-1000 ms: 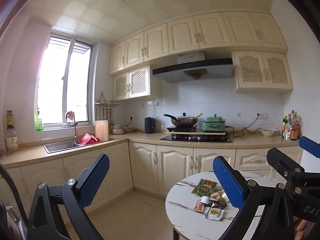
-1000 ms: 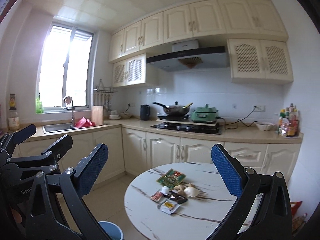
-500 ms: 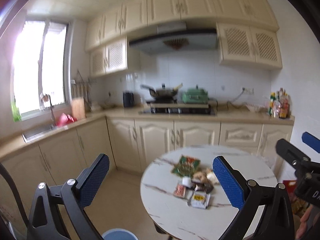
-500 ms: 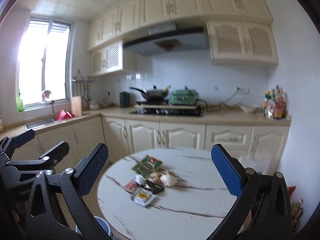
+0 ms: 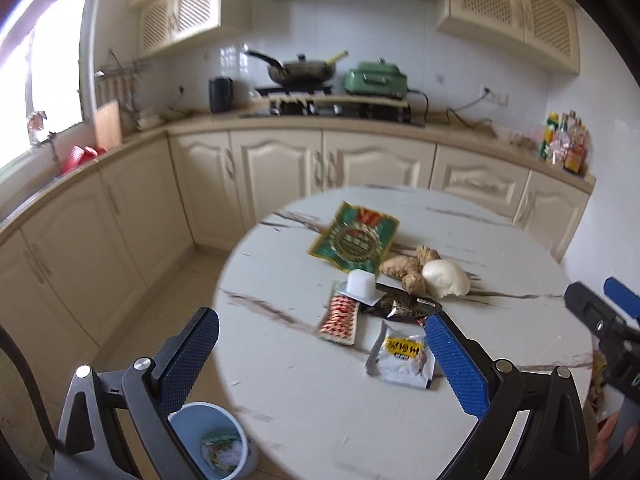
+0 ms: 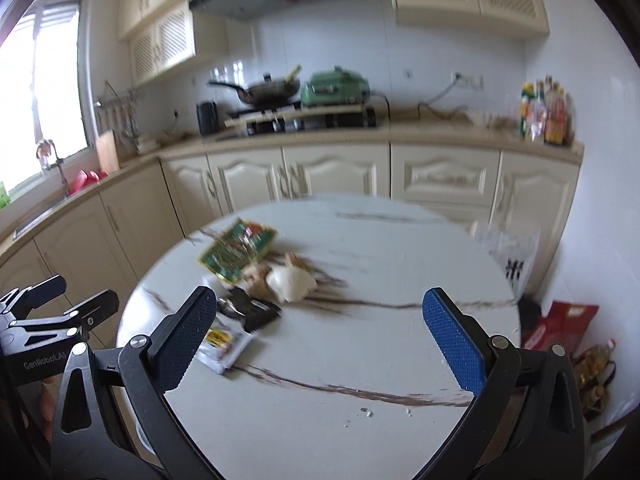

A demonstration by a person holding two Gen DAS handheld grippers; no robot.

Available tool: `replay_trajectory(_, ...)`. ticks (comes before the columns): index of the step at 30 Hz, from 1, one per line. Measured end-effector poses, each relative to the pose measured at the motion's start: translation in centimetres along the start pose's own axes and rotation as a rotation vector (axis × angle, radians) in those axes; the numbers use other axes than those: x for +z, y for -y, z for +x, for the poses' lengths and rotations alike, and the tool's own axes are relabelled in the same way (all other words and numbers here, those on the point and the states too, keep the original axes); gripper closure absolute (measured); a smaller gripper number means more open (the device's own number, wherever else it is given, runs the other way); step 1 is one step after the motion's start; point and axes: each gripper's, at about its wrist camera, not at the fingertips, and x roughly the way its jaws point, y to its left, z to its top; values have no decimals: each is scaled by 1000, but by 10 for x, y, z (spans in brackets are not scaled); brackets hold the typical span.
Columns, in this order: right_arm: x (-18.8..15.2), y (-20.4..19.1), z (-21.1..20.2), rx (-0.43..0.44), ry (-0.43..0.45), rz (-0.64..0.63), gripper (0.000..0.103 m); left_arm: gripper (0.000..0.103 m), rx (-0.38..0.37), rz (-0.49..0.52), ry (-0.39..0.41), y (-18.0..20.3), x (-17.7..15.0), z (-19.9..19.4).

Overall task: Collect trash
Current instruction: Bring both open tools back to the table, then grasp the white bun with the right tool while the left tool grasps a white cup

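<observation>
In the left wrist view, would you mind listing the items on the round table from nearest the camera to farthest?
White-and-yellow sachet → red patterned packet → black wrapper → small white cup → green-and-gold packet. The ginger and the white bulb beside it overlap the middle of that order, so I left them out.

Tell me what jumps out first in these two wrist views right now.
A cluster of litter on the round marble table: a green packet at the back, a white packet nearest, ginger and a white lump between. Left gripper and right gripper hang open, empty. A blue bin stands on the floor beside the table.
</observation>
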Motion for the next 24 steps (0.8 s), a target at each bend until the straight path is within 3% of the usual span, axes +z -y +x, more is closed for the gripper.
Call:
replay_trajectory(10, 7, 24, 85, -8, -139, 1, 0, 3, -25, 8, -156, 8, 55, 121)
replay_trajectory(12, 10, 25, 100, 17, -170, 0, 0, 9, -38, 7, -178, 7, 57, 137)
replay_trajectory(18, 12, 22, 133, 51, -239, -15, 0, 41, -103, -11, -253, 0, 68, 186)
replay_trajectory(24, 9, 14, 157, 100, -289, -42, 0, 69, -140, 21, -235, -1, 74, 202)
